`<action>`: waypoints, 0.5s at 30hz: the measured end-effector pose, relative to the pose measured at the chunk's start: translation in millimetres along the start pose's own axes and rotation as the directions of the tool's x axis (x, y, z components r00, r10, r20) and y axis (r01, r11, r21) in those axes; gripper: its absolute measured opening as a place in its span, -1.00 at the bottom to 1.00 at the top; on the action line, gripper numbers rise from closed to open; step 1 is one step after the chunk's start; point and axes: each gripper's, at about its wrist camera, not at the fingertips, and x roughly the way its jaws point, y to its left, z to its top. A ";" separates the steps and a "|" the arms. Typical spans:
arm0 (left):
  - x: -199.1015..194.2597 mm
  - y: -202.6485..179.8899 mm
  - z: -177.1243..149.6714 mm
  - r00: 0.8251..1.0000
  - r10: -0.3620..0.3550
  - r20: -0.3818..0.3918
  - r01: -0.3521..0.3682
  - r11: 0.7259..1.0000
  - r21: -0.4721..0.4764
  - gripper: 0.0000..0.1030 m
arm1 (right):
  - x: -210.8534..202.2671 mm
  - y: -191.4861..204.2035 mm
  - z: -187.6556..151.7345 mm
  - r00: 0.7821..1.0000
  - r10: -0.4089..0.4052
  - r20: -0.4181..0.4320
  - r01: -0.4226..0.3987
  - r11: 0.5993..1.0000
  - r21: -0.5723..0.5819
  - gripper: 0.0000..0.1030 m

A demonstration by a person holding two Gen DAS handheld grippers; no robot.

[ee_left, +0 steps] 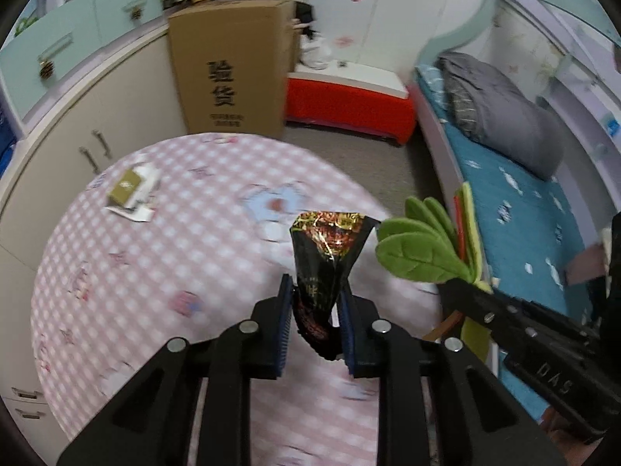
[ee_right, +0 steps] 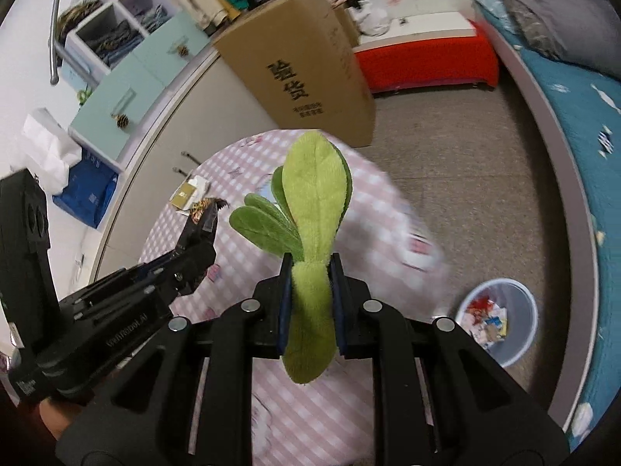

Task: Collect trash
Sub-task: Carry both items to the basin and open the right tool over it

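Now the left gripper [ee_left: 315, 303] is clamped on a black snack wrapper [ee_left: 328, 256], held above the pink checked table [ee_left: 155, 272]. Beside it, the right gripper [ee_right: 310, 275] pinches a green plush leaf [ee_right: 312, 209]. A bin [ee_right: 500, 320] with scraps stands on the floor by the bed [ee_right: 574, 124].

I see bare floor [ee_right: 458, 178] open between the table [ee_right: 349, 217] and the bed [ee_right: 574, 124], leading to the bin [ee_right: 516, 349]. The cardboard box [ee_right: 310, 77] and cabinet [ee_right: 186, 124] block the far side.
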 end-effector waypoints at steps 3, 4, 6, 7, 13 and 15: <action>-5.9 -43.1 -6.8 0.999 -0.041 -0.003 0.041 0.998 0.040 -0.58 | -30.4 -31.8 -15.7 1.000 -0.004 0.019 0.003 0.999 0.053 -0.65; -7.7 -59.6 -9.6 0.998 -0.058 -0.004 0.058 0.997 0.055 -0.58 | -37.2 -39.8 -19.6 1.000 -0.003 0.024 0.001 0.998 0.069 -0.65; -8.5 -85.3 -14.3 0.996 -0.092 -0.018 0.093 0.993 0.068 -0.58 | -54.5 -62.9 -29.0 0.999 -0.007 0.036 0.003 0.994 0.113 -0.65; -8.2 -101.5 -17.0 0.994 -0.103 -0.026 0.104 0.992 0.077 -0.58 | -64.8 -76.8 -34.1 0.999 -0.017 0.045 0.011 0.990 0.138 -0.65; -4.6 -166.0 -29.5 0.986 -0.151 -0.071 0.160 0.977 0.140 -0.58 | -113.0 -130.1 -51.6 0.991 -0.078 0.106 0.054 0.976 0.212 -0.65; -3.0 -181.5 -31.8 0.983 -0.160 -0.090 0.173 0.972 0.158 -0.58 | -123.6 -141.6 -56.5 0.989 -0.089 0.116 0.061 0.972 0.229 -0.65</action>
